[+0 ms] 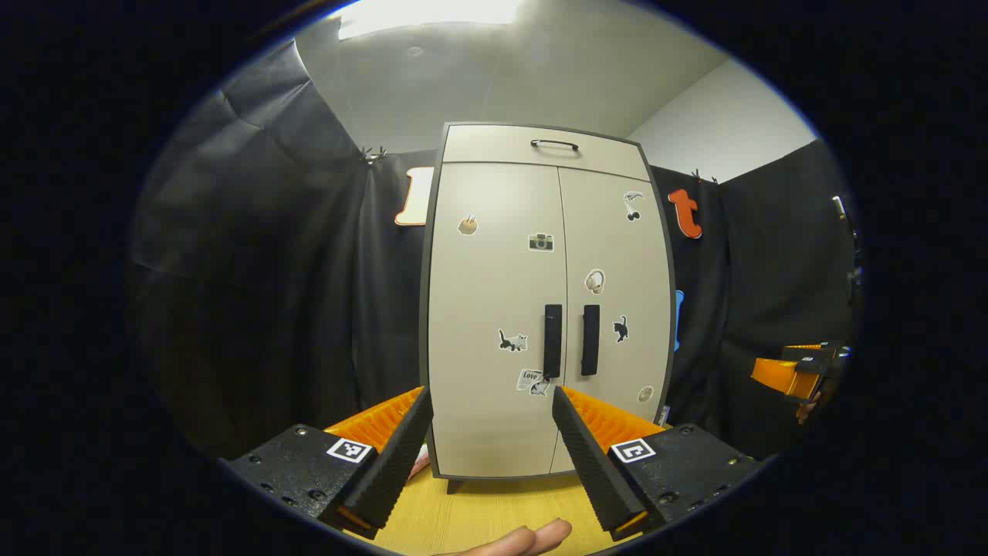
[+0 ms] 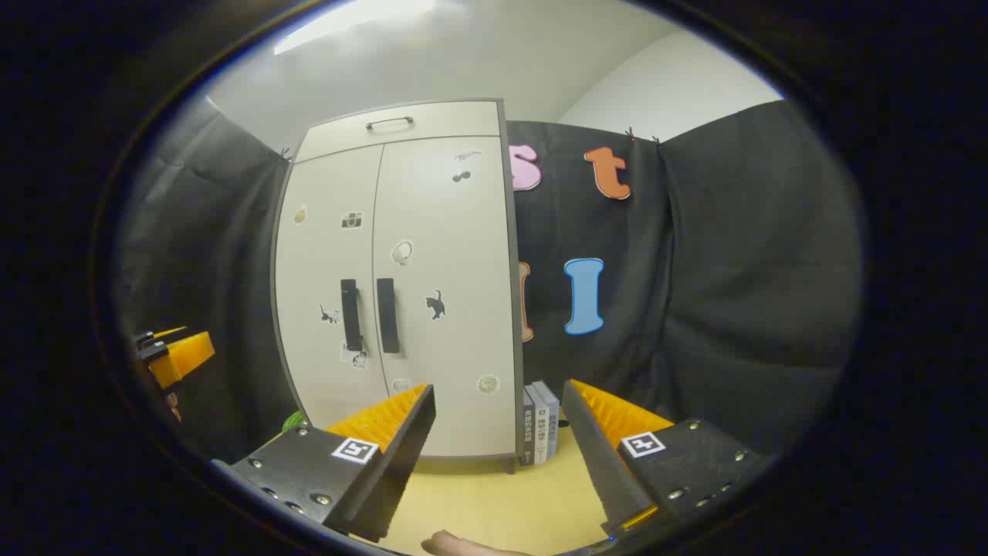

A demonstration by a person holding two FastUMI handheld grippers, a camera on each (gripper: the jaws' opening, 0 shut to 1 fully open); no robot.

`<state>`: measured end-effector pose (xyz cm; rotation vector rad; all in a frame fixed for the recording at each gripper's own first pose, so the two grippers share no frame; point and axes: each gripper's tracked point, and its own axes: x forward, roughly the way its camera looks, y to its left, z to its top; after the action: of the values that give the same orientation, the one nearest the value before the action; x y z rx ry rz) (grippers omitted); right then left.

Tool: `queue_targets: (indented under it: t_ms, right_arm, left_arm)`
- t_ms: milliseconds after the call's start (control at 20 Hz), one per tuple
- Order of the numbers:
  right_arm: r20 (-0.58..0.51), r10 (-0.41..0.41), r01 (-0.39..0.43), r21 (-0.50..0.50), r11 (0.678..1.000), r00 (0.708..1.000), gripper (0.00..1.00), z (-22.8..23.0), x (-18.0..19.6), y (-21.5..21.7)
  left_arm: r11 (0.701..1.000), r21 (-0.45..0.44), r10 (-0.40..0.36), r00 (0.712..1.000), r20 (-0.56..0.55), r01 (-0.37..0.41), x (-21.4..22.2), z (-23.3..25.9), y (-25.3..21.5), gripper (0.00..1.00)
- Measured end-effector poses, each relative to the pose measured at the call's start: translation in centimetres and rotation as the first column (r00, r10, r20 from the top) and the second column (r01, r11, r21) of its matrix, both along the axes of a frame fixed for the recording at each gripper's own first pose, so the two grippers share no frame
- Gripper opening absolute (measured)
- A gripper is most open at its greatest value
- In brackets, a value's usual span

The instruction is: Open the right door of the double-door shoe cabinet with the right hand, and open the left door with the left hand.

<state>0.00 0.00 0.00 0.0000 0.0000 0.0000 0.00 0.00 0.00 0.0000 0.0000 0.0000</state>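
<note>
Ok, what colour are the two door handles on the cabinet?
Both door handles are black, on pale beige doors; clearest in the left gripper view.

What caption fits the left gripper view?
Open left hand-held gripper faces the closed shoe cabinet, aimed near its left door handle.

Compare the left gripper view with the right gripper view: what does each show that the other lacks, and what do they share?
Left gripper view: the right gripper at its right edge. Right gripper view: the left gripper at its left edge, and books standing beside the cabinet. Shared: the cabinet with both doors closed, its two dark door handles side by side, and open fingers in front.
</note>
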Motion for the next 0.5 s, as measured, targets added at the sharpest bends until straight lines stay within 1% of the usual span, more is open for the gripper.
queue_targets:
  t_ms: [50, 250, 300, 350, 500]
  right_arm:
    - [0.001, 0.002, -0.002, 0.000, 1.000, 1.000, 0.98, -0.3, -0.1, 0.1]
    - [0.025, -0.012, 0.013, -0.040, 0.999, 1.000, 0.99, -0.5, 0.1, 0.1]
    - [0.027, -0.007, 0.008, -0.045, 0.999, 1.000, 0.94, -0.6, 0.2, 0.5]
    - [0.023, -0.003, 0.004, -0.045, 0.999, 1.000, 0.98, -0.9, 0.6, 0.8]
    - [0.009, -0.001, 0.002, -0.059, 0.998, 1.000, 0.98, -1.5, 1.4, 1.5]
  left_arm:
    - [1.000, 0.005, -0.004, 1.000, -0.002, 0.004, -0.1, -0.1, -0.1, 0.96]
    - [1.000, 0.010, 0.000, 1.000, 0.016, 0.000, -0.7, 0.0, 0.1, 0.96]
    - [1.000, 0.012, 0.000, 1.000, 0.022, 0.000, -0.9, 0.1, 0.2, 0.97]
    - [1.000, 0.018, 0.001, 1.000, 0.028, -0.002, -1.0, 0.1, 0.2, 0.96]
    - [1.000, 0.026, -0.004, 0.999, 0.048, 0.002, -1.0, 0.4, 0.1, 0.96]
